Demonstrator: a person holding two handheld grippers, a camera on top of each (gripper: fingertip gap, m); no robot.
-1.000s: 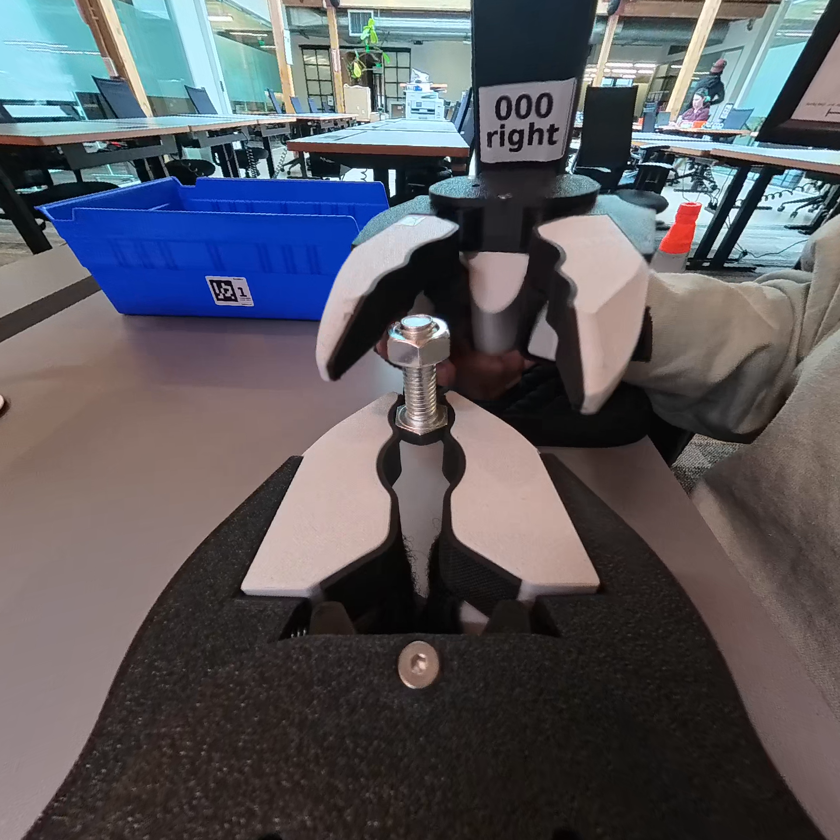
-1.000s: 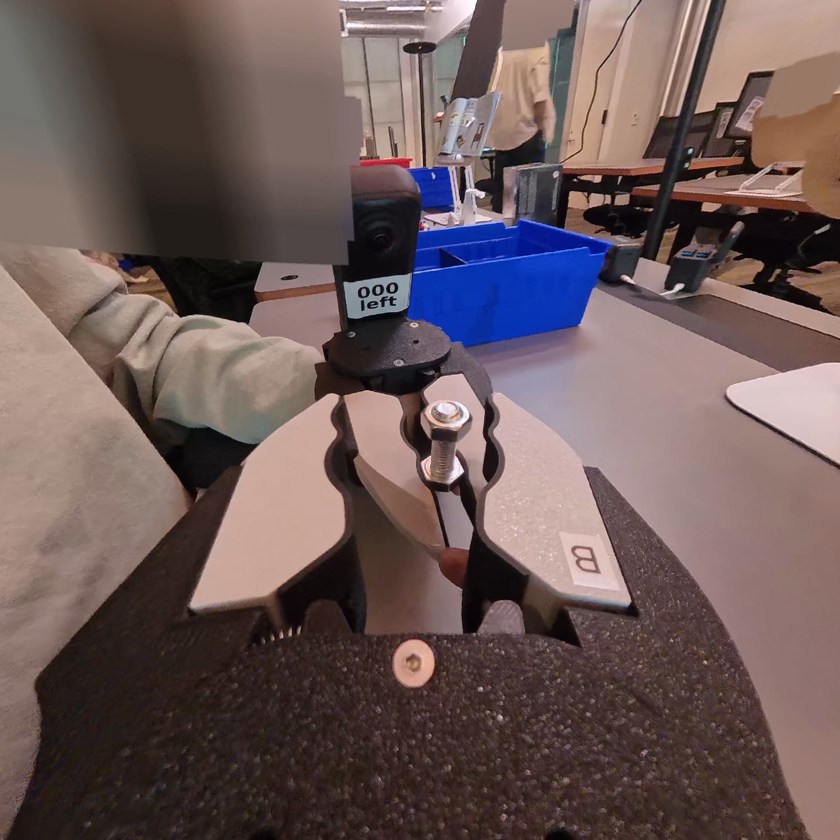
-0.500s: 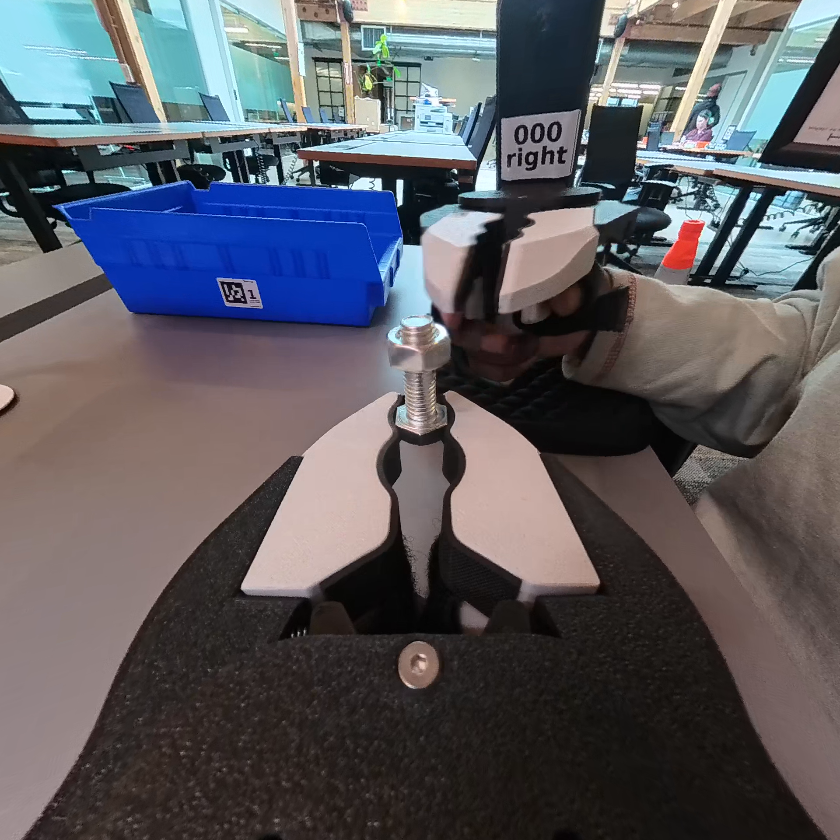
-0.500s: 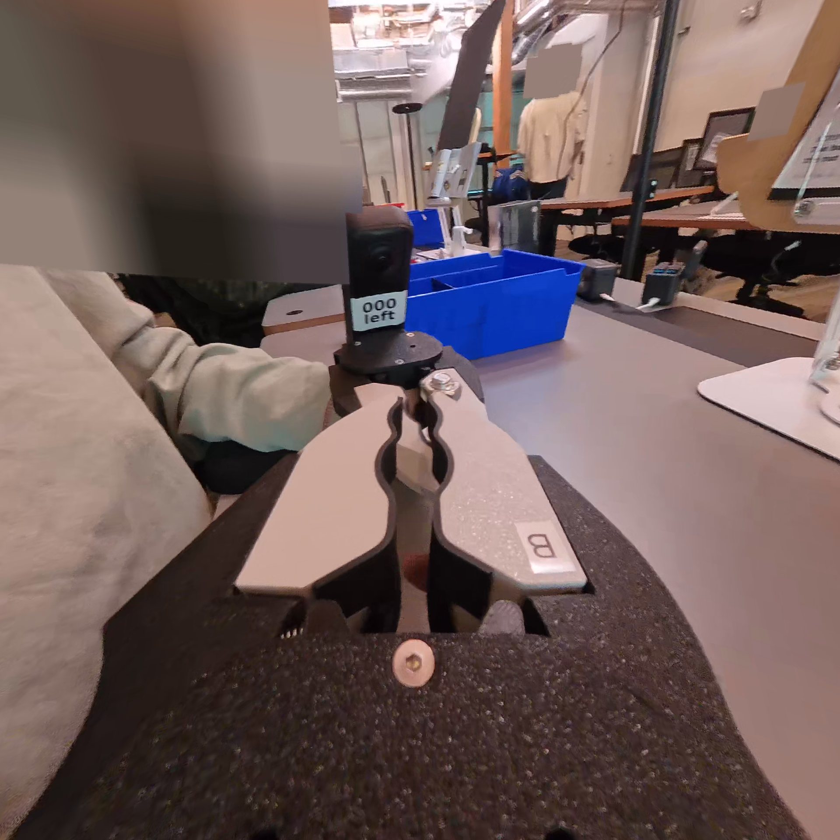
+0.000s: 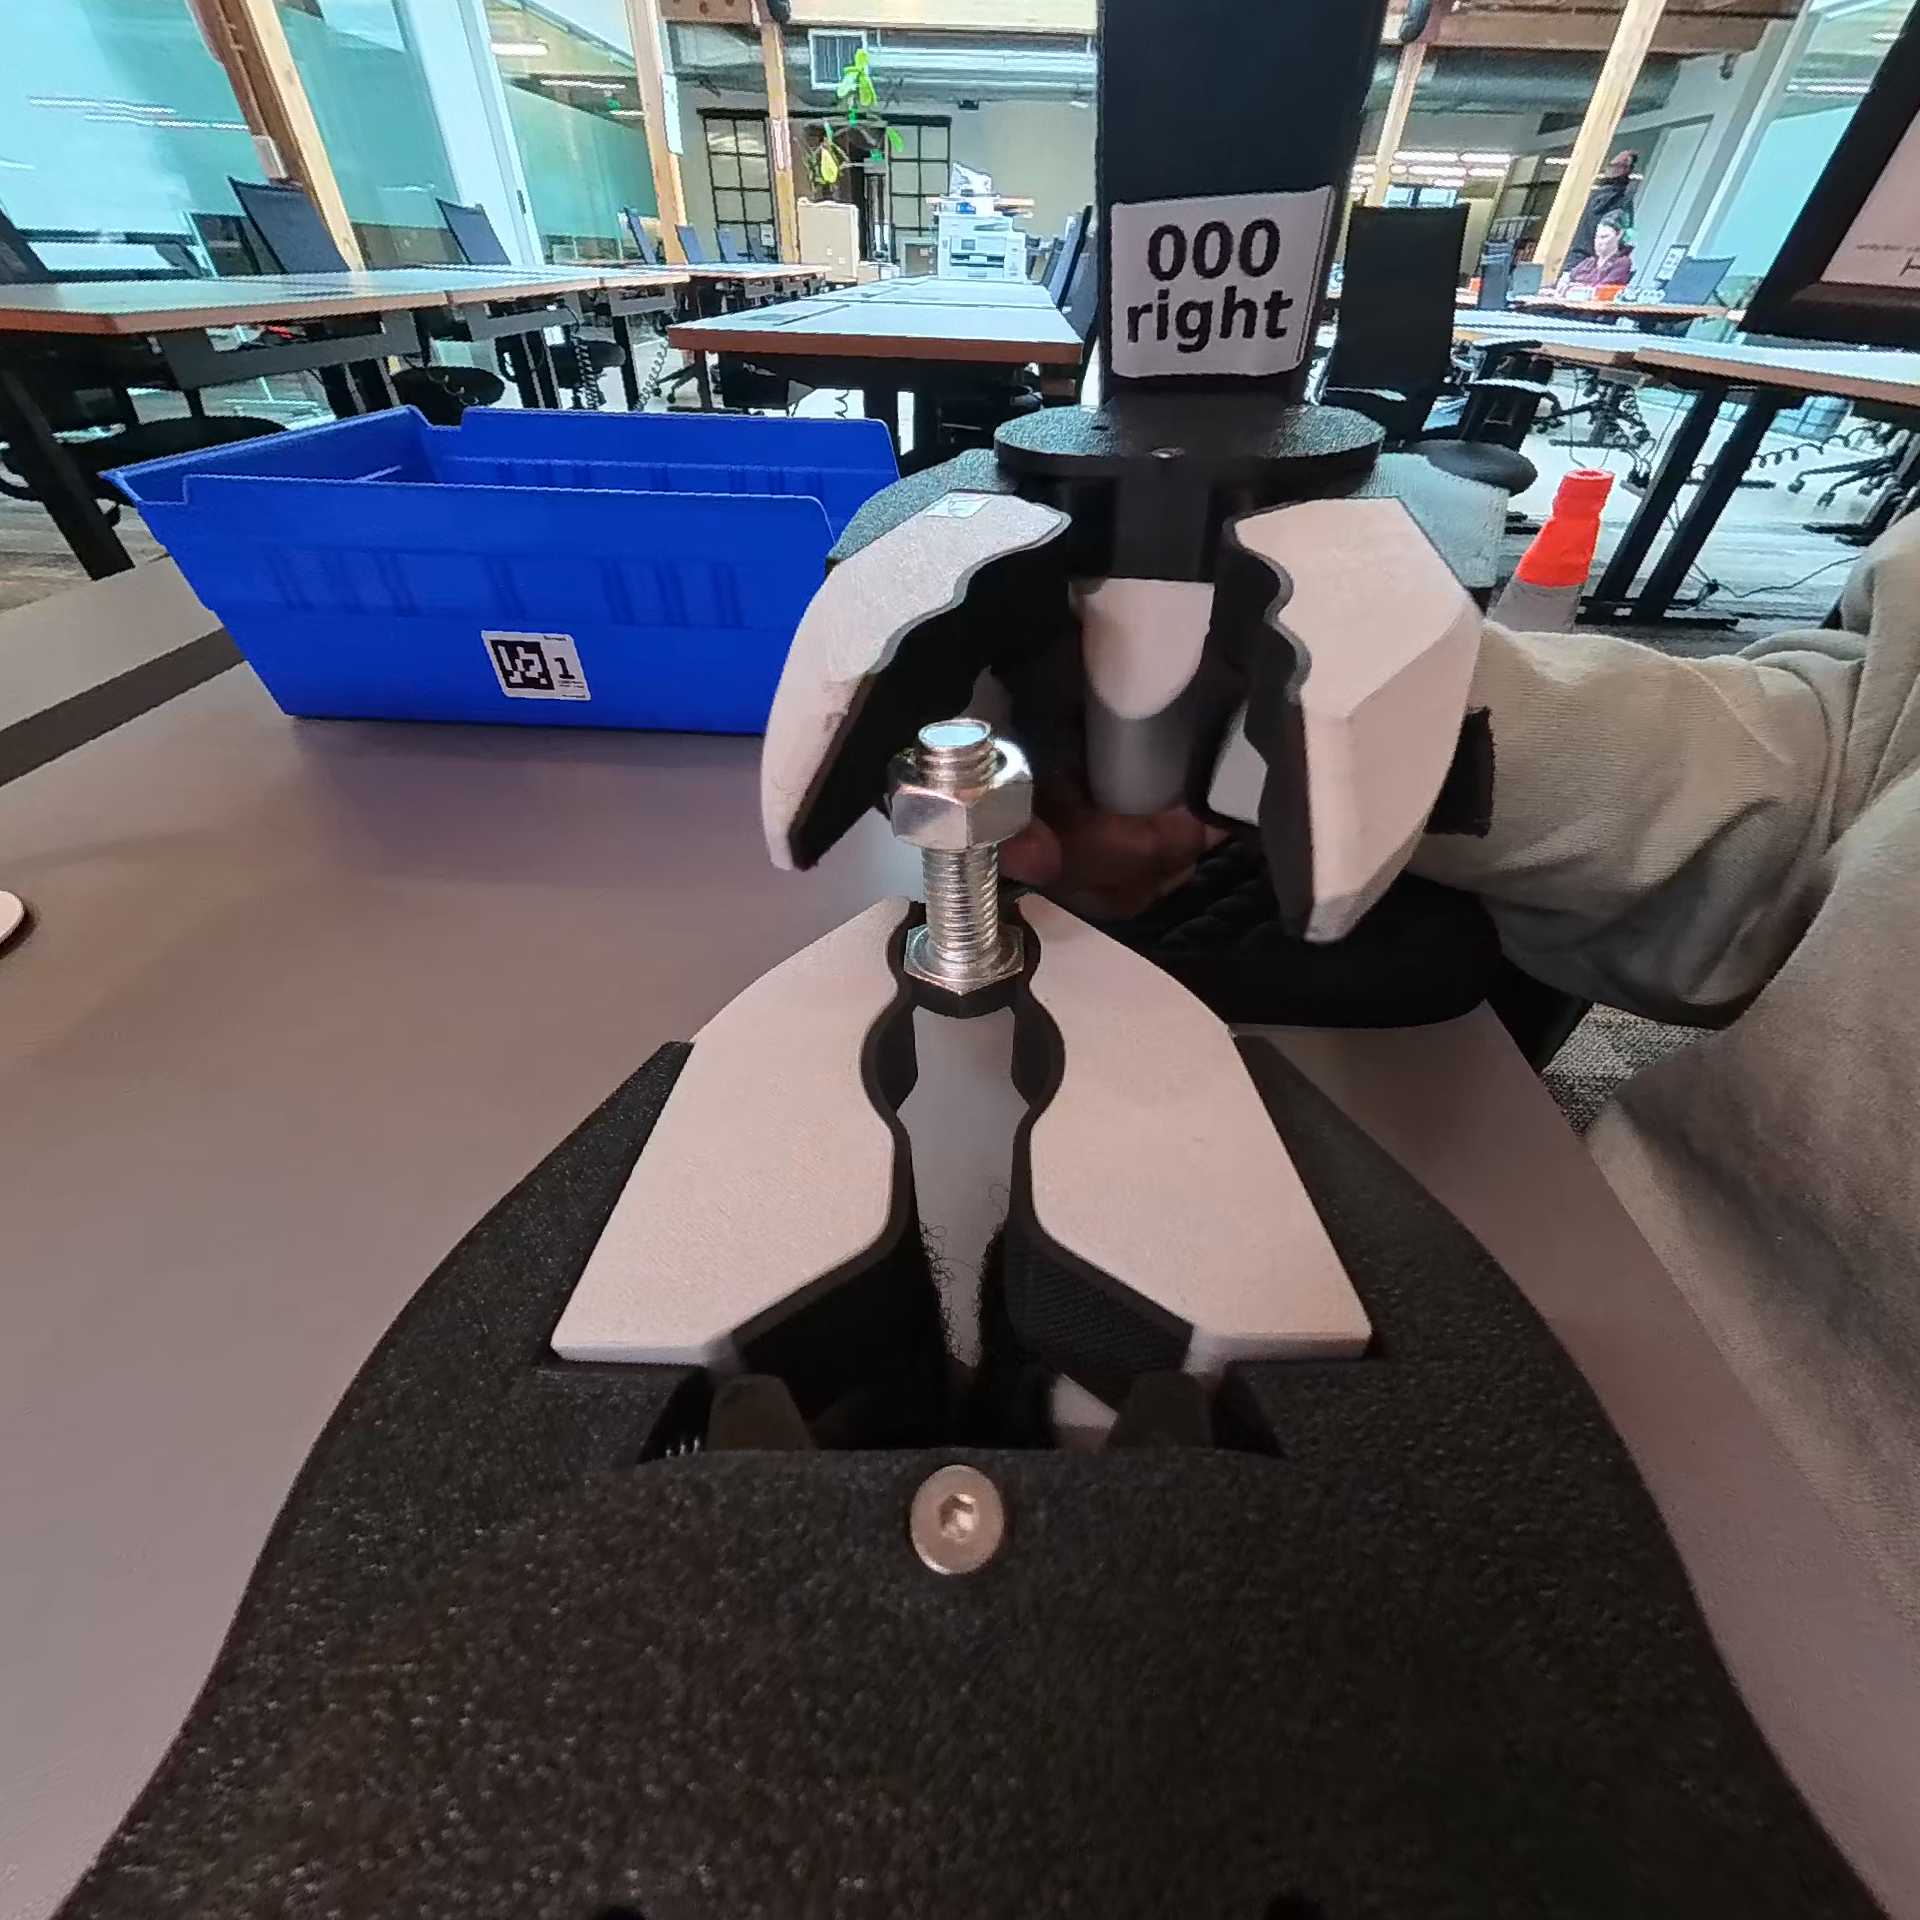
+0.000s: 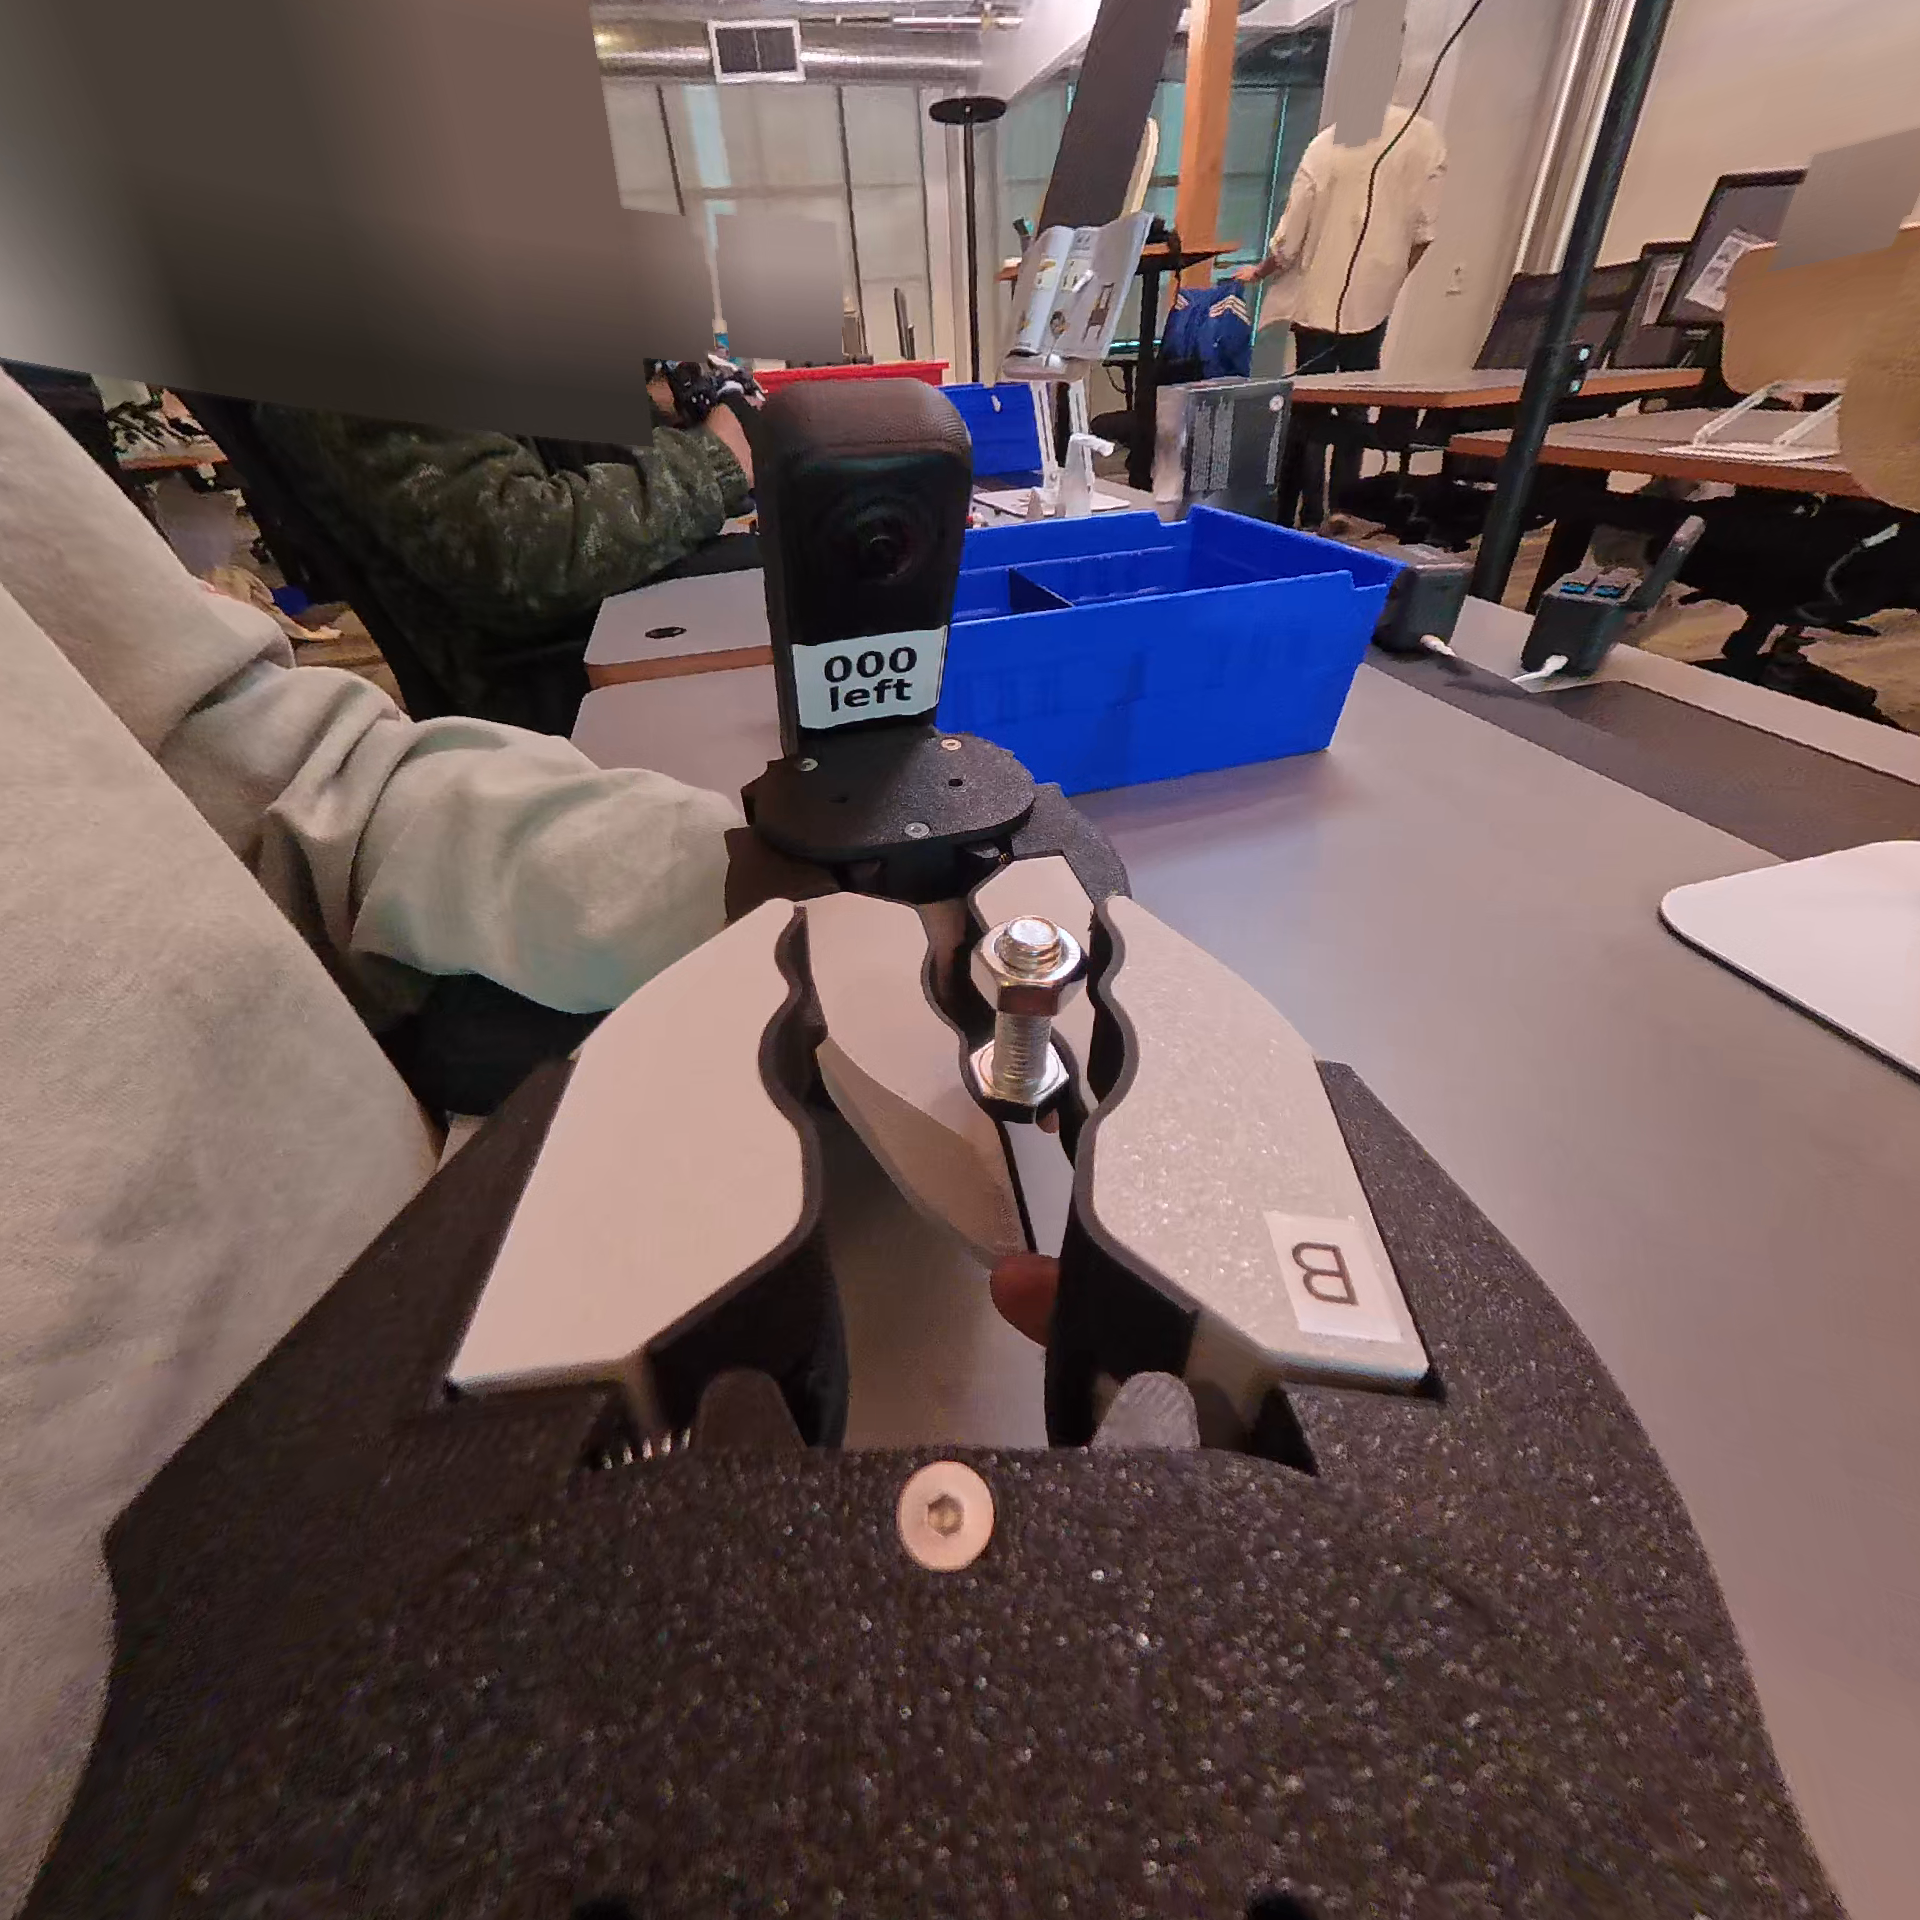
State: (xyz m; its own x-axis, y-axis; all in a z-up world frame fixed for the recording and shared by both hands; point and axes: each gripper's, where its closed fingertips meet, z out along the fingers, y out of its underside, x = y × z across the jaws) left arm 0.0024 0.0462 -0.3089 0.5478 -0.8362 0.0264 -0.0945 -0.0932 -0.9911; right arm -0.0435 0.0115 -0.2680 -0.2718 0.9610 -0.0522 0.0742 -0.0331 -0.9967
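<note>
My left gripper (image 5: 961,935) is shut on the head of a silver bolt (image 5: 961,888) and holds it upright above the grey table (image 5: 312,987). A silver hex nut (image 5: 961,800) sits at the top of the bolt's thread. My right gripper (image 6: 945,920) is open and faces the left one, with its fingers on either side of the nut (image 6: 1029,971). Its right finger (image 6: 1195,1091) is close beside the nut and its left finger stands well off. In the left wrist view the right gripper (image 5: 1055,883) hangs open behind the nut. The left gripper (image 6: 1023,1101) also shows in the right wrist view.
A blue bin (image 5: 499,582) stands on the table beyond the grippers; it also shows in the right wrist view (image 6: 1164,665). A white flat pad (image 6: 1818,935) lies at the right edge. Black chargers (image 6: 1579,623) sit behind it. The person's grey sleeves flank both grippers. Across from one pair of fingers to the other is roughly 6 cm.
A second ago the right gripper was open around the nut. Half a second ago it was shut and drawn back clear of the nut. Now it is open around the nut again. The left gripper kept its hold.
</note>
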